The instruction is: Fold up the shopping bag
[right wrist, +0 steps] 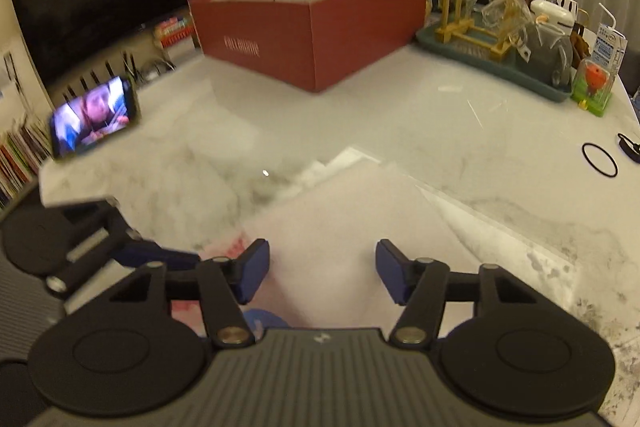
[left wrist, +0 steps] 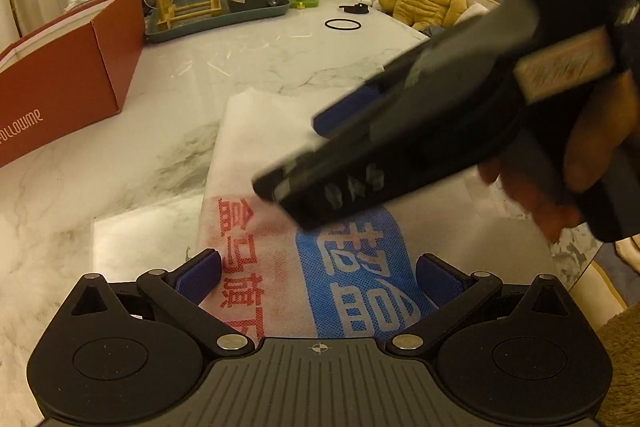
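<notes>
Shopping bag (left wrist: 256, 155) lies flat near the marble table's (left wrist: 168, 75) front edge, apparently folded into a strip, further folds left; left gripper (left wrist: 318, 275) jaws apart over its printed end, grasping nothing; right gripper (right wrist: 322, 269) unclenched above it, empty.

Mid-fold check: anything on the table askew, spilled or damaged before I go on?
Nothing spilled or damaged. The shopping bag lies flat on the marble table, its far edge stepped into uneven layers. The glassware on the tray is jumbled, some tilted, but contained. The red box sits open.
</notes>
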### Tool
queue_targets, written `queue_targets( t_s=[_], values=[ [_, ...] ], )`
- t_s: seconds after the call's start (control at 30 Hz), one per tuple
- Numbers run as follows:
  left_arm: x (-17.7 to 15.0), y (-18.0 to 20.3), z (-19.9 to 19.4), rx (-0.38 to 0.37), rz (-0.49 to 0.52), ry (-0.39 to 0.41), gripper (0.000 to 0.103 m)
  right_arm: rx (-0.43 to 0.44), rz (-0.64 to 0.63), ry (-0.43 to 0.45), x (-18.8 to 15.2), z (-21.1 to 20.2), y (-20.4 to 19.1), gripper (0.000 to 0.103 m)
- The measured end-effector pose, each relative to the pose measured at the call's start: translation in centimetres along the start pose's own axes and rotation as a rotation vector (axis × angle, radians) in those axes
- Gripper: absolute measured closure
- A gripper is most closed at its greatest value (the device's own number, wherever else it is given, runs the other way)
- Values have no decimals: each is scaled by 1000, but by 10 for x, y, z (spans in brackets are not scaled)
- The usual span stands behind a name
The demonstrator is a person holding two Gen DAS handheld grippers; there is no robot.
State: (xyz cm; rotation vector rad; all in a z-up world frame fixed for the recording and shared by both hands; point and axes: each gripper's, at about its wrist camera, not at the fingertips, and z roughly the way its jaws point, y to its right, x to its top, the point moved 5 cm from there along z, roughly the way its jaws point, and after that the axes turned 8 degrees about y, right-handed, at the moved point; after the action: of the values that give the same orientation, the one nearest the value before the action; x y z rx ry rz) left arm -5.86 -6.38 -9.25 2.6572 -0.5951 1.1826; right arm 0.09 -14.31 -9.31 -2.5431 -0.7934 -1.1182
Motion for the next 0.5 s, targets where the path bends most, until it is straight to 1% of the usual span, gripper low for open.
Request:
queue_targets(
  t_s=[0.03,0.07,0.1,0.13,0.2,0.23,0.27,0.3,0.33,0.37,0.4,0.43,0.5],
  values=[
    [-1,1,-1,-1,2,3,0,-13,-23,-9,-6,4,-1,29],
    [-1,1,-1,-3,4,4,0,-29,-91,-22,-10,6,-6,13],
    [-1,1,-1,-6,6,4,0,-47,-127,-21,-10,6,-7,8],
    [-2,1,-1,-9,8,4,0,-48,-126,-48,-7,7,-7,10],
    [-2,1,-1,-13,11,7,0,-53,-80,-85,10,6,-8,36],
    [-3,1,-1,-14,12,9,0,-41,-89,-38,20,3,-13,35],
    [-3,1,-1,-15,12,10,0,-29,-101,15,30,0,-19,29],
    [-3,1,-1,-17,13,9,0,-49,-145,53,35,1,-24,17],
    [-2,1,-1,-18,14,7,0,-94,-200,60,37,8,-28,15],
    [-2,1,0,-19,15,4,0,-106,-223,30,33,17,-30,17],
    [-2,1,0,-20,16,3,0,-115,-244,-2,29,26,-32,22],
    [-2,2,0,-21,18,2,0,-135,-256,5,26,29,-31,22],
    [-2,2,0,-23,20,2,0,-179,-279,26,20,34,-27,0]
  ],
)
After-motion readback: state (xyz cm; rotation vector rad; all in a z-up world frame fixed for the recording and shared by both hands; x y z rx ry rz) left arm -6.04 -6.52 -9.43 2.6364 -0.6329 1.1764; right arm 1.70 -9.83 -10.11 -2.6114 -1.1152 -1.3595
